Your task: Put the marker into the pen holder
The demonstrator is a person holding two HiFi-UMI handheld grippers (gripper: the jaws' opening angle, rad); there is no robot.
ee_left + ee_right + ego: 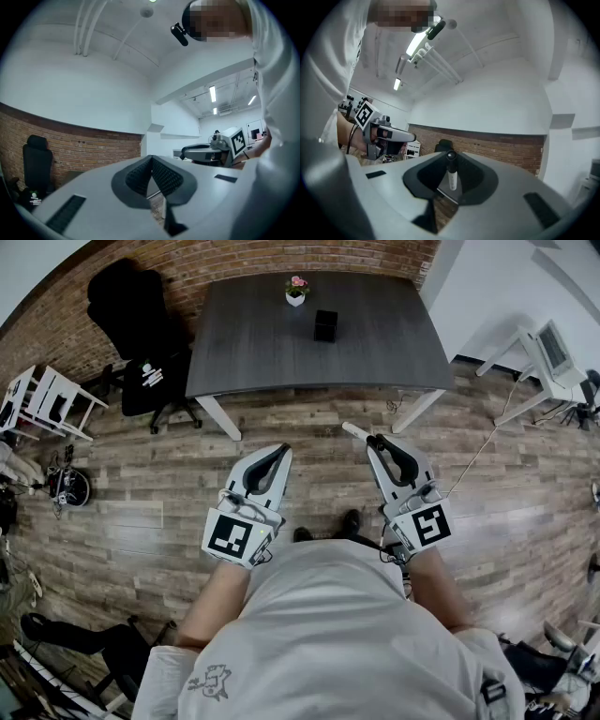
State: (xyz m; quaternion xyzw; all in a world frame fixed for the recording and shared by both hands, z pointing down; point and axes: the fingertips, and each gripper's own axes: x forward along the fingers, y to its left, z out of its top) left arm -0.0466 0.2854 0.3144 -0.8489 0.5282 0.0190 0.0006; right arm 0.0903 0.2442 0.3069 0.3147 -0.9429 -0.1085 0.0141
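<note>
right gripper (380, 442), held low in front of the person, is clamped on the marker (353, 431); its jaws stand a narrow way apart with the marker pinched between them near the tips. in the right gripper view, the right gripper (451, 161) shows the marker (452, 179) as a slim white barrel with a little dark print on it and a round black end sitting right at the jaw tips. from the head view, a short white length of the marker pokes out past the tips, angled up and to the left.

left gripper (280, 452) is held beside it at about the same height. its jaws are together, meeting at the tips, with nothing between them, as the left gripper view (151, 161) makes plain.

the marker is over the wooden floor (141, 474), well apart from the pen holder (325, 324). that pen holder is a small black box standing upright on a dark grey table (253, 343) ahead of the person, near a white flower pot (296, 292) with pink blooms. a black chair (131, 315) stands left of the table by a brick wall.
</note>
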